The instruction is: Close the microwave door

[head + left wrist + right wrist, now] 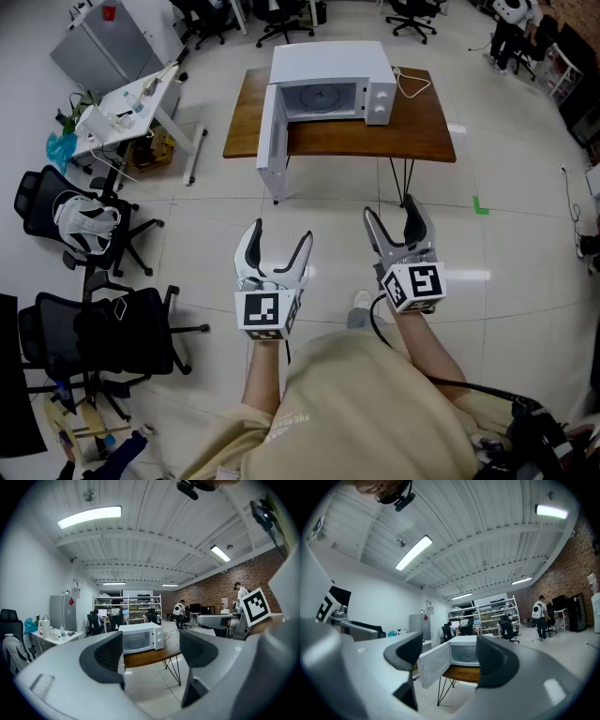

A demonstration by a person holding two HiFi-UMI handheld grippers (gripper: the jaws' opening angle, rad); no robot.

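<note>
Microwave (pixel 333 84) in the head view sits on the wooden worktop (pixel 417 136), its door (pixel 272 141) swung wide open. The left claw (pixel 281 232) and right claw (pixel 389 206) hover over the floor, well apart from it. Left gripper view: jaws spread, nothing between them. Right gripper view: jaws released, empty, facing the open door.

- Tiled floor (pixel 337 220) lies open toward 12 o'clock, up to the wooden table (pixel 422 131).
- The microwave door (pixel 272 141) stands swung wide, jutting past the table edge at 11 o'clock.
- Office chairs (pixel 112 333) crowd 9 o'clock.
</note>
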